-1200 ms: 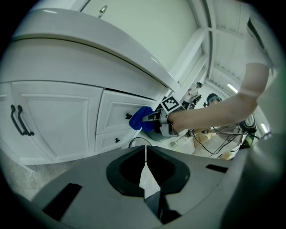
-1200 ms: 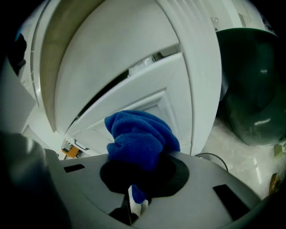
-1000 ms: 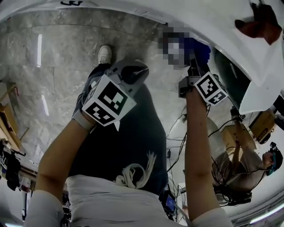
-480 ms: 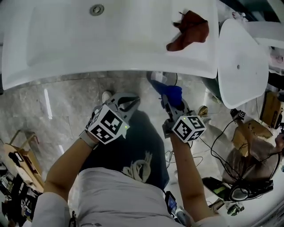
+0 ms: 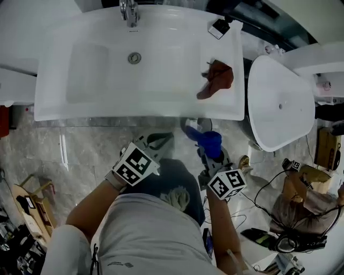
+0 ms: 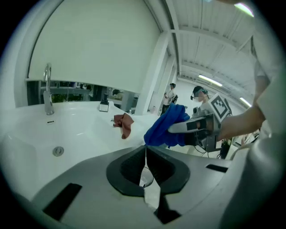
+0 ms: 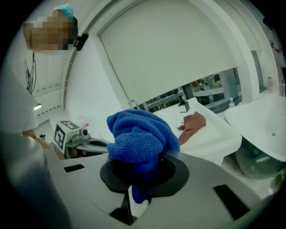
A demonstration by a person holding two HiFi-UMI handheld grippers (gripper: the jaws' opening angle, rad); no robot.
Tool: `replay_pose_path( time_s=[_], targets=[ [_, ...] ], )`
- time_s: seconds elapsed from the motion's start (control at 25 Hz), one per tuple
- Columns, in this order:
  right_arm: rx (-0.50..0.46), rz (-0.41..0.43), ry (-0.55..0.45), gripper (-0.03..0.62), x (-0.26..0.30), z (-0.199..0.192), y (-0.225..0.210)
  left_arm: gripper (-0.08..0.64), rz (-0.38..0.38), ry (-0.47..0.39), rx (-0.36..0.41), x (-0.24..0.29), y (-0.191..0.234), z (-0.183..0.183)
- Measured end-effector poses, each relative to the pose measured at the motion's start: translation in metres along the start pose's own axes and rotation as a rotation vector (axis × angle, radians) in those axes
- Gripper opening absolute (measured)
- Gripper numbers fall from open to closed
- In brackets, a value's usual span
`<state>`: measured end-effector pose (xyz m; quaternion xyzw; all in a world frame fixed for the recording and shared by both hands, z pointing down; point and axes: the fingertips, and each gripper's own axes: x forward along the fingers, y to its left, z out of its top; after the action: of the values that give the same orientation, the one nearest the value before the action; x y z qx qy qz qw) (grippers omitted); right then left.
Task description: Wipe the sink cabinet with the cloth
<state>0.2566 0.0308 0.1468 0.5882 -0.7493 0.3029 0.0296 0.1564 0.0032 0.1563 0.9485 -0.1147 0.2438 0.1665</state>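
Observation:
The white sink cabinet (image 5: 80,107) spans the top of the head view, with a faucet (image 5: 129,11) and a drain (image 5: 134,57). A red-brown cloth (image 5: 217,79) lies crumpled on its right side, also visible as the red-brown cloth (image 7: 192,125). My right gripper (image 5: 203,146) is shut on a bunched blue cloth (image 5: 207,140), held just short of the cabinet's front edge. The blue cloth (image 7: 140,136) hides the jaw tips in the right gripper view. My left gripper (image 5: 160,138) hovers beside it, shut with nothing in its jaws (image 6: 145,150).
A small black-and-white object (image 5: 219,28) sits at the sink's back right corner. A white oval basin (image 5: 279,105) stands to the right of the cabinet. A grey marble floor (image 5: 80,150) lies below. A person (image 5: 303,198) sits among cables at lower right.
The head view has swung up, so the whole sink top now shows. Both grippers stay together in front of the cabinet, the blue cloth still held in the right one.

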Motion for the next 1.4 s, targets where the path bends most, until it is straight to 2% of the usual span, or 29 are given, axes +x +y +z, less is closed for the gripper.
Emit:
replay_pose_path(
  time_s=[0.28, 0.52, 0.8, 1.0, 1.16, 1.28, 1.4],
  targets=[
    [-0.117, 0.064, -0.089, 0.060, -0.019, 0.069, 0.046, 0.014, 0.076, -0.138, -0.014, -0.049, 0.004, 0.065],
    [-0.192, 0.132, -0.196, 0.060, -0.034, 0.129, 0.085, 0.014, 0.142, -0.276, 0.027, -0.100, 0.007, 0.120],
    [-0.277, 0.184, -0.312, 0.060, -0.044, 0.179, 0.115, 0.014, 0.226, -0.408, 0.067, -0.148, 0.015, 0.160],
    [-0.308, 0.190, -0.377, 0.060, -0.052, 0.195, 0.134, 0.014, 0.268, -0.478, 0.084, -0.179, 0.016, 0.169],
    [-0.336, 0.184, -0.376, 0.060, -0.061, 0.195, 0.140, 0.014, 0.284, -0.509, 0.072, -0.189, 0.004, 0.170],
    [-0.406, 0.165, -0.374, 0.060, -0.064, 0.192, 0.145, 0.014, 0.287, -0.517, 0.076, -0.191, -0.002, 0.170],
    [-0.396, 0.158, -0.383, 0.060, -0.067, 0.191, 0.147, 0.014, 0.292, -0.505, 0.087, -0.192, -0.008, 0.169]
  ],
)
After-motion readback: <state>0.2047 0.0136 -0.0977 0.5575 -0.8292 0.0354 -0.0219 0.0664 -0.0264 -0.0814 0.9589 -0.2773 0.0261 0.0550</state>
